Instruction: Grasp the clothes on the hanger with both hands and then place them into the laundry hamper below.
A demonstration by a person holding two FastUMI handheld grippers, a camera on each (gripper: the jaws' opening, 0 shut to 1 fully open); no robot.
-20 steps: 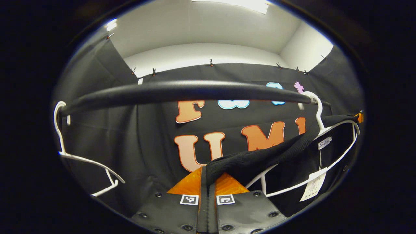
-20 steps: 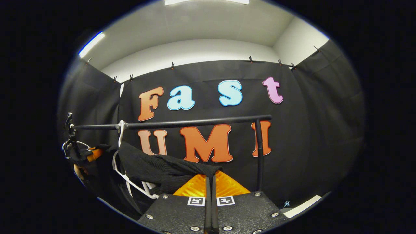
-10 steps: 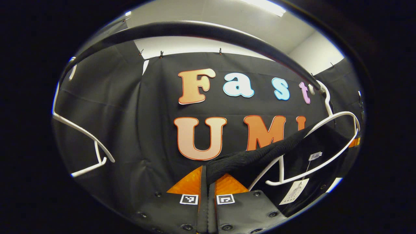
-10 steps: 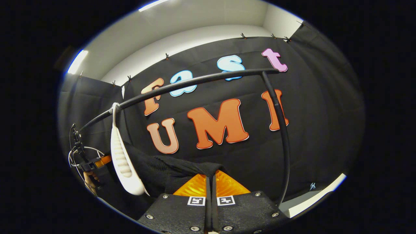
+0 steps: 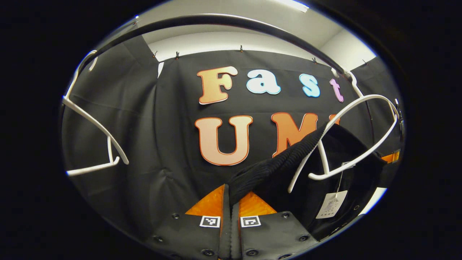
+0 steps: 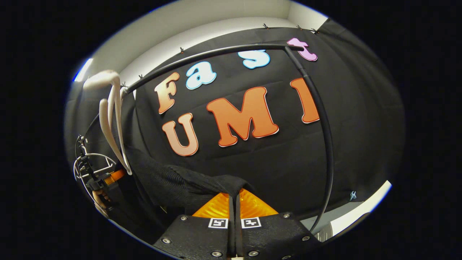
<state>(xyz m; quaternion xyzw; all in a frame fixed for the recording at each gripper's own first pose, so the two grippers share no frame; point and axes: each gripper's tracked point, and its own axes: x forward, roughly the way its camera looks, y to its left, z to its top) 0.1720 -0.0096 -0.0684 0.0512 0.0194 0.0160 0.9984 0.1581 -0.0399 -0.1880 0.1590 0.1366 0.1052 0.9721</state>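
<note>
both grippers, left gripper (image 5: 230,196) and right gripper (image 6: 234,198), stay clamped on the black garment (image 5: 274,173); it has slid down off the white hanger (image 5: 355,133), now bare above it, ready to lower toward the hamper.

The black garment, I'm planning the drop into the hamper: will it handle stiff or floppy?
Probably floppy: the black garment sags between the left claw and the white hanger. Its ribbed knit likely grips rather than slips. The hanging tag may snag.
</note>
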